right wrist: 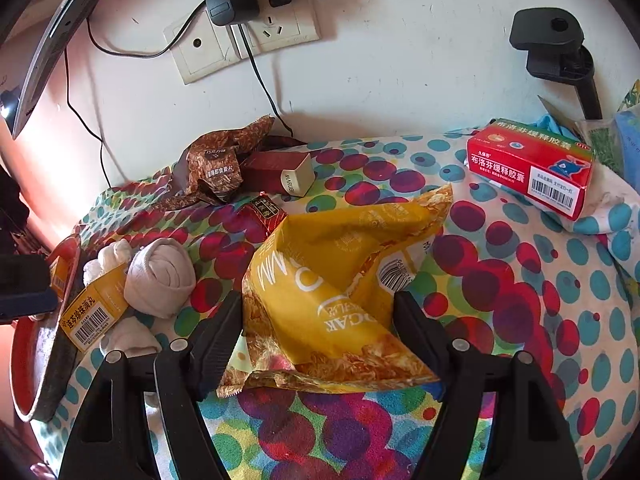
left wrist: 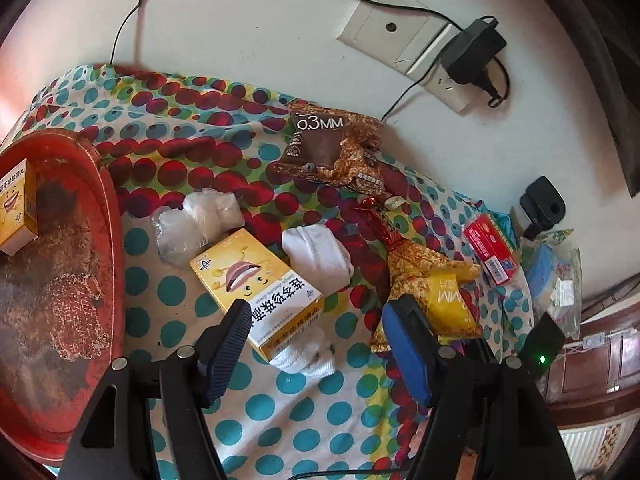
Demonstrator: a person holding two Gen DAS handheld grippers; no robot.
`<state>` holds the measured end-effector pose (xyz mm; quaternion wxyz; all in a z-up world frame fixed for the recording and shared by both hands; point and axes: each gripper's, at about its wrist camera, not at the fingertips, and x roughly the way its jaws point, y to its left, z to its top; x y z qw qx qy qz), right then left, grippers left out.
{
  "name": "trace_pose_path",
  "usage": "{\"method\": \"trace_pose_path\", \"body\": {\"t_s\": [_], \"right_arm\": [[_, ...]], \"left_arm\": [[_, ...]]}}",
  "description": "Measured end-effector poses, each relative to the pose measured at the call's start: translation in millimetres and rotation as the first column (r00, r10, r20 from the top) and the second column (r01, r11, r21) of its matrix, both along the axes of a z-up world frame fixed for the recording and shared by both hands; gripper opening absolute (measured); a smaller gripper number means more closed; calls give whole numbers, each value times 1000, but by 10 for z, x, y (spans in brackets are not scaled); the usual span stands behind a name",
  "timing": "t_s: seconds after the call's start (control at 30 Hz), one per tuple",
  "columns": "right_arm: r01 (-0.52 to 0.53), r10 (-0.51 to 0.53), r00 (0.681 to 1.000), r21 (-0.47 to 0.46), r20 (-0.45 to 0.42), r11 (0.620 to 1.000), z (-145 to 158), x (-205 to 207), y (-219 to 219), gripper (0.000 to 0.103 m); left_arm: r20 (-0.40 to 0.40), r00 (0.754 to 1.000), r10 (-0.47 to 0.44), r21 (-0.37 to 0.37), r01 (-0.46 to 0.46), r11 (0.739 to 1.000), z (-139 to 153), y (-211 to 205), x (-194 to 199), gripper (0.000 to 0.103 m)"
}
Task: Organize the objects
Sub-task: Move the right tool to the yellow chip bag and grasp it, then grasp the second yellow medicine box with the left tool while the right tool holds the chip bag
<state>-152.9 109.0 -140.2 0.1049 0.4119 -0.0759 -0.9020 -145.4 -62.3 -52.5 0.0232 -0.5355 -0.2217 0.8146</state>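
Left gripper (left wrist: 316,344) hovering with jaws spread over yellow medicine box (left wrist: 256,288), right gripper (right wrist: 320,328) spread, straddling yellow snack bag (right wrist: 340,280), not gripping it

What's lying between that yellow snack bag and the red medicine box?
Nothing but bare polka-dot cloth. The right wrist view shows the yellow snack bag and the red medicine box apart, with only that cloth between them.

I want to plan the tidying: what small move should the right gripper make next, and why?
Probably close the right gripper on the yellow snack bag. Its open fingers already stand on either side of the crumpled bag, which lies loose on the dotted cloth, so it seems ready to be gripped and lifted.
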Motion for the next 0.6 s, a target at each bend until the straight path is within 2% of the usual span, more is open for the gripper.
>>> {"method": "trace_pose_path", "body": {"t_s": [0.1,0.23,0.37,0.6], "right_arm": [[-2,2,1000,-28,12,1000,-8,-23,22,73],[-3,4,1000,-58,23,998,-12,-41,51,74],[-4,6,1000,-61,24,998,-5,-45,55,74],[-3,5,1000,-66,29,998,-6,-50,64,74]], "left_arm": [[64,995,75,-6,-75,997,-91,-59,-95,70],[102,981,168,-79,-160,984,-157,-129,-142,70],[146,969,199,-64,-192,979,-241,-168,-210,70],[169,955,246,-105,-230,967,-357,-187,-251,70]]}}
